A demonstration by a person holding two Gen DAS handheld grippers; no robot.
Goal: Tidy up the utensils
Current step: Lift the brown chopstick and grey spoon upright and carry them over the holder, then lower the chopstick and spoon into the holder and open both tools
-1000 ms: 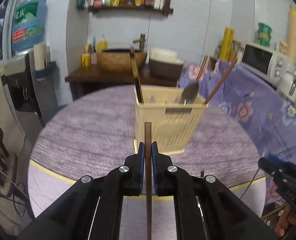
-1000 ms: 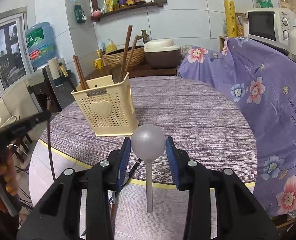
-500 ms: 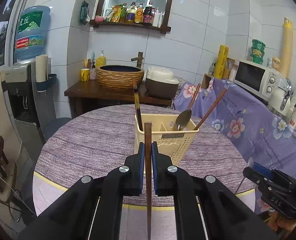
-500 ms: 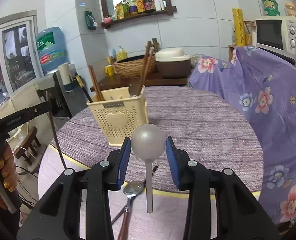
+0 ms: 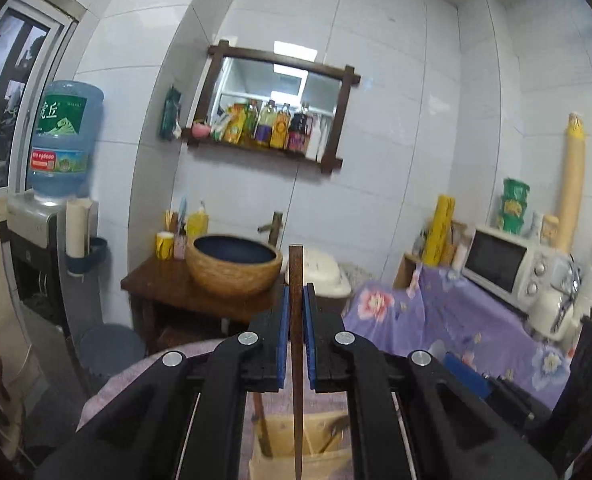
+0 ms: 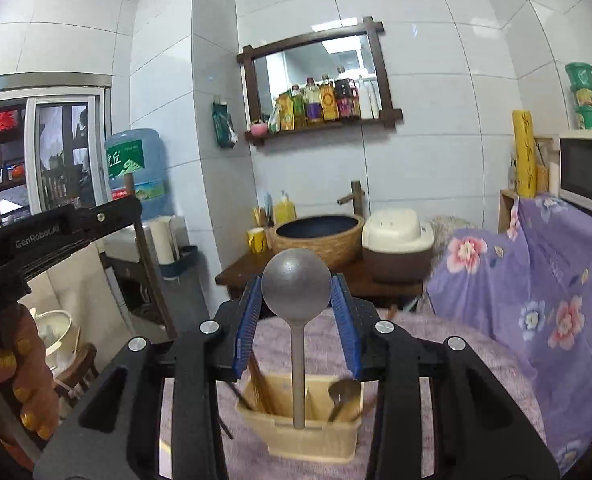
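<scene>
Both my grippers hang above the cream utensil basket [image 6: 310, 430] on the purple-clothed desk [image 6: 436, 360], each carrying one piece. The left gripper [image 5: 295, 322] has its fingers pinching a dark wooden chopstick [image 5: 296, 360] upright, its lower end pointing down toward a basket compartment — held vertical, I judge, so it can drop straight in. The right gripper [image 6: 298, 314] has its fingers closed against the round bowl of a grey ladle-like spoon [image 6: 297, 290], handle hanging down over the basket's middle divider for the same reason. Chopsticks [image 6: 261, 390] and a metal spoon [image 6: 342, 394] already stand in the outer compartments. The basket is cut off at the left view's lower edge — I cannot tell which slot the chopstick tip lines up with, nor whether either utensil touches the basket.
</scene>
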